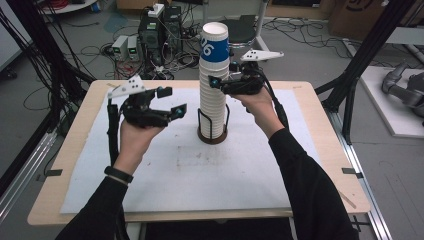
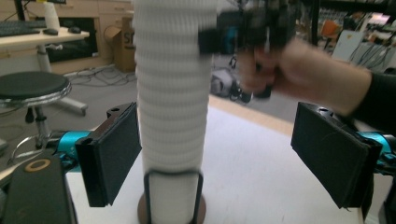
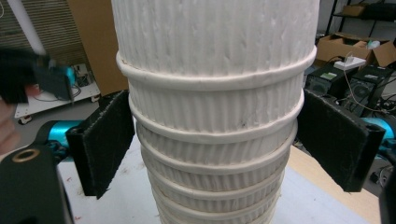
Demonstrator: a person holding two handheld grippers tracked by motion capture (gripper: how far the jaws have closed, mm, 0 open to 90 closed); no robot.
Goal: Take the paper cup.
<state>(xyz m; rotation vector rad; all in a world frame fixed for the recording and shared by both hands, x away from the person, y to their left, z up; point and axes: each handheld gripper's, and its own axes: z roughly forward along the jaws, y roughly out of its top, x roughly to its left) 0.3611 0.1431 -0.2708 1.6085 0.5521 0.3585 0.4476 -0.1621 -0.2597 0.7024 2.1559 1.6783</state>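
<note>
From my remote station, the high view shows a tall stack of white paper cups point(image 1: 213, 95) standing upright in a black wire holder point(image 1: 212, 131) on a round brown base, just past the centre of the white mat point(image 1: 200, 175) that covers the wooden table point(image 1: 65, 200). The topmost cup point(image 1: 214, 41) carries a blue band with white numerals. My left gripper point(image 1: 175, 102) sits at the stack's 9 o'clock, jaws spread wide and holding nothing; in the left gripper view its black pads point(image 2: 109, 154) straddle the lower stack without touching it. My right gripper point(image 1: 223, 81) comes in from 3 o'clock, higher up. In the right gripper view its jaws flank the ribbed cups, the near pads point(image 3: 105, 140) just beside a rolled rim; contact I cannot tell.
</note>
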